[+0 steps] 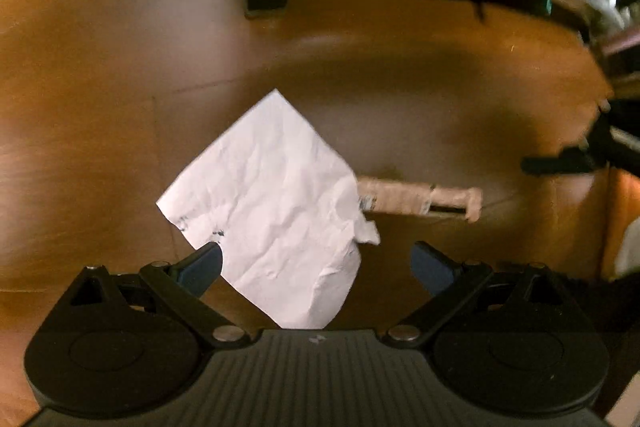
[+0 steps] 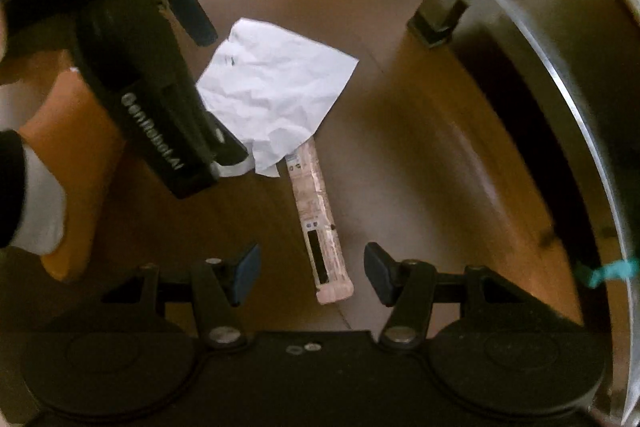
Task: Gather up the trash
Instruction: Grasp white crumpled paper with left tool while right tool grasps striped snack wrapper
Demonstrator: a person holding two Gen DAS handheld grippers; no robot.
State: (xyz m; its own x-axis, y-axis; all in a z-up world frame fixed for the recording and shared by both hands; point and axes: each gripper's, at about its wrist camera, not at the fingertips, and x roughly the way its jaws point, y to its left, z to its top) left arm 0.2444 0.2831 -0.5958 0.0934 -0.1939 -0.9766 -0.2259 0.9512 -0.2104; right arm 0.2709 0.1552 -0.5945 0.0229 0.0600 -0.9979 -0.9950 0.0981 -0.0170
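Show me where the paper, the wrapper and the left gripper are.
paper [image 1: 272, 211], left wrist view, middle of the crumpled sheet
wrapper [image 2: 320, 227], right wrist view, middle of its length
left gripper [image 1: 316, 265], left wrist view, midway between fingertips

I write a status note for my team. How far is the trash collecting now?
Done: nothing looks collected yet. The crumpled white paper and the long wrapper lie on the brown floor, the paper overlapping one end of the wrapper.
In hand: nothing. The left gripper is open over the paper; the right gripper is open over the wrapper.
Left: grasp both pieces and carry them away. No bin is visible.
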